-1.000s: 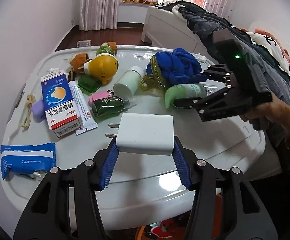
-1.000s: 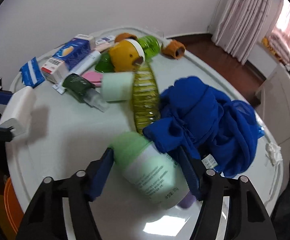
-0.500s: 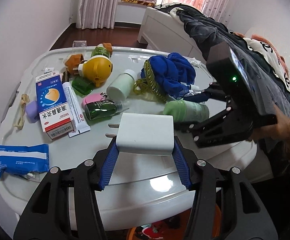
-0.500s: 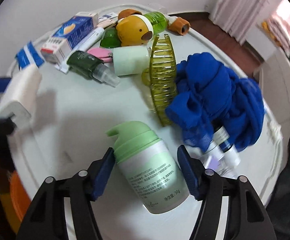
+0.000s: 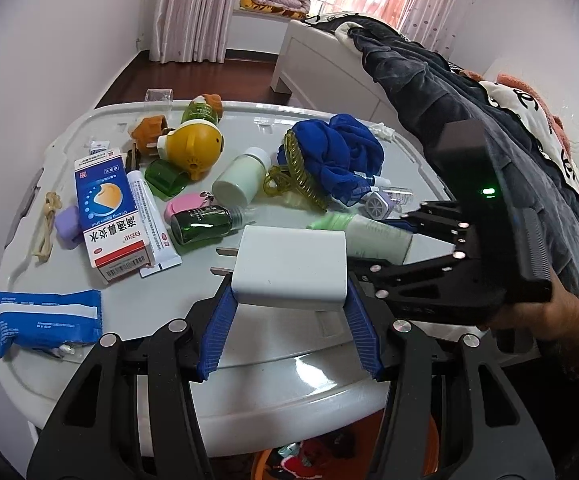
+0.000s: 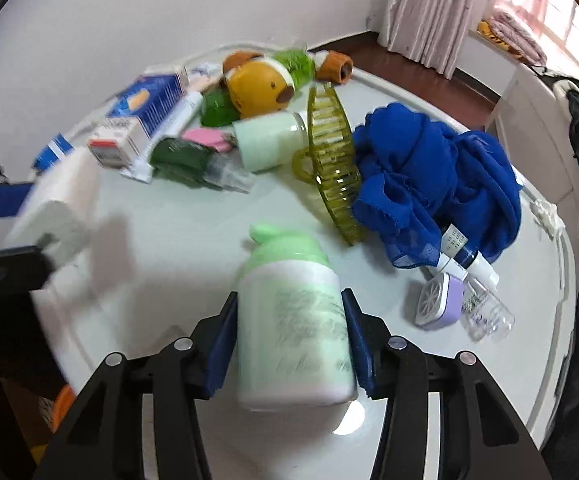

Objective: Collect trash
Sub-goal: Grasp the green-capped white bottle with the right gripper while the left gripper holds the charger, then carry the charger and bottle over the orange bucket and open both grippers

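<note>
Left wrist view. The left tool (image 5: 289, 300) is closed on a white charger (image 5: 291, 266), its blue pads pressing the two side faces and the prongs pointing toward 9 o'clock. The grip sits on the near half of a smooth block, so a tilt or jolt could let it slide forward out of the pads. At 3 o'clock the right tool (image 5: 413, 236), carried by a hand (image 5: 545, 312), reaches in over the white table (image 5: 249, 384) and has the pale green bottle (image 5: 365, 232) between its arms, just behind the charger. The two tools are close together; a careless swing of either could knock the other's load loose. Toward 11 o'clock lie a medicine box (image 5: 109, 216), a tube and a dark green bottle (image 5: 201, 222). An orange bin (image 5: 273, 468) shows below the table edge at 6 o'clock, judged the likely drop point.

Right wrist view. The right tool (image 6: 289, 340) has just been closing, and its pads now press both sides of the pale green bottle (image 6: 293, 328), cap pointing to 12 o'clock. The bottle is round, slick and blurred, so whether it is off the table cannot be told; held near its base, its cap end could droop or it could roll between the pads. At 2 o'clock a blue cloth (image 6: 433, 184) rests against a yellow-green hair claw (image 6: 329, 152), with a small lilac case (image 6: 441, 304) and a clear vial (image 6: 485, 312) just beside the bottle, all easy to sweep off the table.
</note>
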A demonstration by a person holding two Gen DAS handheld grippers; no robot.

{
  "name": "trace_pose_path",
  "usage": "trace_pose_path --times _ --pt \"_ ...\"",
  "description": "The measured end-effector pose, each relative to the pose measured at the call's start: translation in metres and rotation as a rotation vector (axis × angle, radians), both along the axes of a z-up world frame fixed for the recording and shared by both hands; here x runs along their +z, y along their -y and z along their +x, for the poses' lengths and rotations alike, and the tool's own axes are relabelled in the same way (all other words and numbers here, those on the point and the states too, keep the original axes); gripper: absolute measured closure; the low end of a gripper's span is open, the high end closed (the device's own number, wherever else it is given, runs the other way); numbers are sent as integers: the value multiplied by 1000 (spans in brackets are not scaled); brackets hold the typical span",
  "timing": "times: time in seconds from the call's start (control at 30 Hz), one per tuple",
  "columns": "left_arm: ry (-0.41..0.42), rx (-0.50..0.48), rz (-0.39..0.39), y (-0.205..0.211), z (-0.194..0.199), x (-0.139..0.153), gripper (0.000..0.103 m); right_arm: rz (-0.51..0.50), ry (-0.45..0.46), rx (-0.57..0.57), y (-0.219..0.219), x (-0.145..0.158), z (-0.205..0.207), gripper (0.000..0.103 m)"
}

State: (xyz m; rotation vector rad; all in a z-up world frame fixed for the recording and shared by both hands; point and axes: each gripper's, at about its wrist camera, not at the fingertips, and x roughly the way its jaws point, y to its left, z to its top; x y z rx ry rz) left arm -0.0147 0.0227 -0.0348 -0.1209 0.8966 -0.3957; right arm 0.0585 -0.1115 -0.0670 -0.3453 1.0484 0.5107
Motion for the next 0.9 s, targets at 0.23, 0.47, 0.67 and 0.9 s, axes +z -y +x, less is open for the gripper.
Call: trace_pose_path --times 0.23,0.47,0.67,0.9 --pt "0 -34 -1 3 -13 5 51 43 26 -53 7 20 -24 55" --pt "4 -77 14 9 -47 17 51 94 49 -64 24 52 -83 55" --pt "-139 -184 36 14 -103 -3 51 123 -30 -55 30 47 -151 55" --pt "-278 -240 93 20 -146 -43 51 122 -222 -57 31 -12 -195 54"
